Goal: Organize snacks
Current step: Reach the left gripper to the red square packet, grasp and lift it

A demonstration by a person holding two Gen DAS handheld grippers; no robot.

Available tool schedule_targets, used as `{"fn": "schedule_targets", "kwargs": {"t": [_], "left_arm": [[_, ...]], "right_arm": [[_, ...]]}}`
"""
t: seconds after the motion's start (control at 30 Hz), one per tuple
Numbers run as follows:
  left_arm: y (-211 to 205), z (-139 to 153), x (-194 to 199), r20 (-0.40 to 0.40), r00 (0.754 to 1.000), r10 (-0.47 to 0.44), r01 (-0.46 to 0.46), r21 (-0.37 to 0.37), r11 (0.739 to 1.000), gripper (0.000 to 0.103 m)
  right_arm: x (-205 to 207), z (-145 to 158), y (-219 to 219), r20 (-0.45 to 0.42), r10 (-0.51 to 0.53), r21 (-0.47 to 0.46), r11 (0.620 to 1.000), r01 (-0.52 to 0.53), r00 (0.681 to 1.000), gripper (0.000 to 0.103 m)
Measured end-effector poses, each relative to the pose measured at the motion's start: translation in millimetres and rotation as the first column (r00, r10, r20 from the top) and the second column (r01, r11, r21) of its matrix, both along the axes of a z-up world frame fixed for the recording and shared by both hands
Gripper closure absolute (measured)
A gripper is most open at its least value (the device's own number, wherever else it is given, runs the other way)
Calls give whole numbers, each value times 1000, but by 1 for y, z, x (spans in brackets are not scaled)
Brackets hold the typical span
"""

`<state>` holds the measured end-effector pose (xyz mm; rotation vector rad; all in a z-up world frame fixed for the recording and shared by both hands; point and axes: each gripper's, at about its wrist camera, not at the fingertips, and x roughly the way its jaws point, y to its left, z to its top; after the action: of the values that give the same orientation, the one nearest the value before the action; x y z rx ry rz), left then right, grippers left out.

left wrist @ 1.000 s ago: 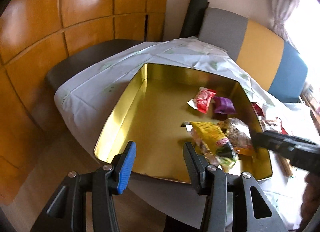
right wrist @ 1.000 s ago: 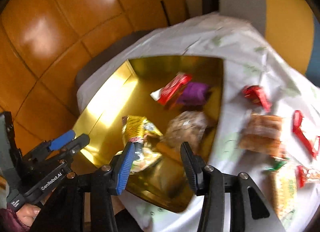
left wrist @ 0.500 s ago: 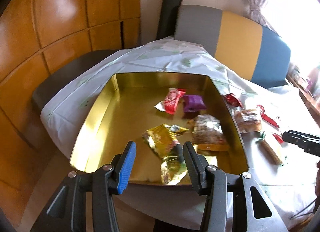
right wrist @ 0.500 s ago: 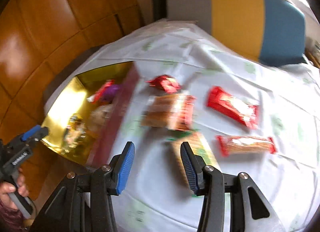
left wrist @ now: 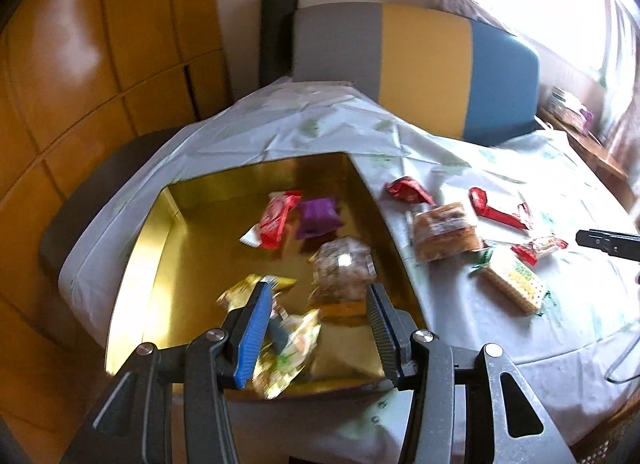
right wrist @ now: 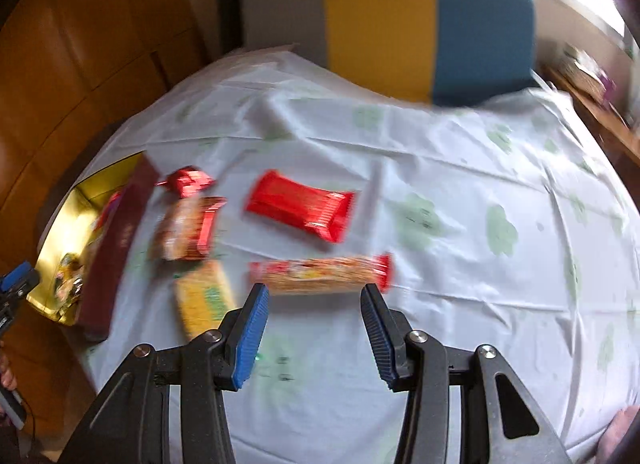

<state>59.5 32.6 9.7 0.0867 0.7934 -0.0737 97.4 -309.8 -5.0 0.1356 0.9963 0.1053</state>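
The right gripper [right wrist: 314, 328], fingers wide, hovers just near of the long cracker packet [right wrist: 320, 275] (blurred); the left gripper [left wrist: 316, 328] gapes wide over the gold tin [left wrist: 132, 264].

Grey-yellow-blue chair back [left wrist: 420, 64] behind white tablecloth [right wrist: 440, 192], wood panelling [left wrist: 100, 64] alongside.

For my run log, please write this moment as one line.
left claw: open, over gold tin | right claw: open, empty, near long cracker pack | tin: four snacks | tablecloth: five snacks
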Motion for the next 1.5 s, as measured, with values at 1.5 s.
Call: {"fn": "schedule_targets", "kwargs": {"t": [1.5], "left_arm": [[-136, -37, 223, -349, 861, -370, 419, 77, 905, 36]], "right_arm": [[12, -9, -38, -86, -123, 114, 985, 133, 989, 54]]}}
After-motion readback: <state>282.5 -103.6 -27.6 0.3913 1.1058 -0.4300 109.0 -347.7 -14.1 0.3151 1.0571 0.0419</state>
